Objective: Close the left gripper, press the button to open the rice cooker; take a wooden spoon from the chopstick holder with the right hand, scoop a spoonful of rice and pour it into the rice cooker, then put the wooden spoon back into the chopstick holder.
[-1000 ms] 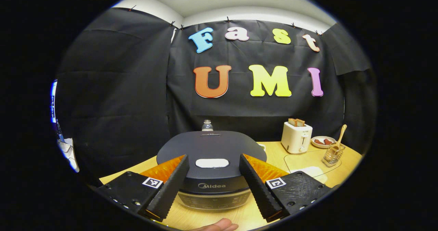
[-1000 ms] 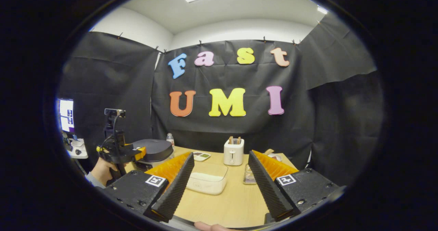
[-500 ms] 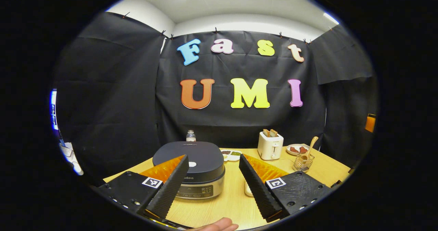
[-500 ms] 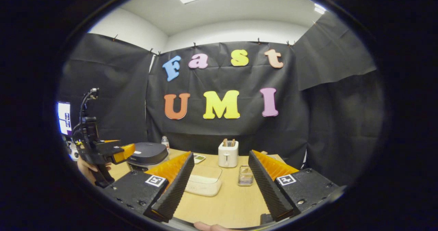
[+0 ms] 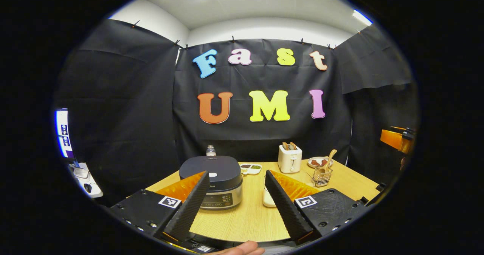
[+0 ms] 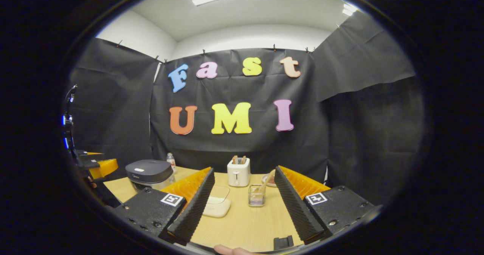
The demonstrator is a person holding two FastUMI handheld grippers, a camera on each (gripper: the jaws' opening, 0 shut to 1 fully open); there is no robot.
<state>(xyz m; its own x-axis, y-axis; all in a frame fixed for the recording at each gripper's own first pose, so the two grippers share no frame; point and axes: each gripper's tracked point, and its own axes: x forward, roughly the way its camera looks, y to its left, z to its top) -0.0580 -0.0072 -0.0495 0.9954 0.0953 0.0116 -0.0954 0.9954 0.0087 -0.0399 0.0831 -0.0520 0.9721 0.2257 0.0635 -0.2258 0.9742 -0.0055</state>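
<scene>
The dark rice cooker (image 5: 210,181) stands with its lid down at the table's left, a small white button (image 5: 212,174) on top. My left gripper (image 5: 236,173) is open and held back from the table's near edge, with the cooker behind its left finger. In the right gripper view the cooker (image 6: 149,173) sits far left. A wire chopstick holder (image 6: 256,195) with the wooden spoon (image 6: 268,177) stands ahead between the fingers of my open right gripper (image 6: 244,170). A clear rice container (image 6: 216,202) lies left of the holder. The same holder (image 5: 322,175) and spoon (image 5: 328,160) appear right of the left gripper.
A white toaster (image 5: 289,158), a plate of food (image 5: 317,161), a small dish (image 5: 251,168) and a bottle (image 5: 210,150) line the table's back. A screen (image 5: 62,134) glows at far left. A small black piece (image 6: 283,242) lies by the near edge.
Both grippers have drawn back from the table. The left one was close over the cooker lid a second ago and now looks at the whole table. Both stay open.
</scene>
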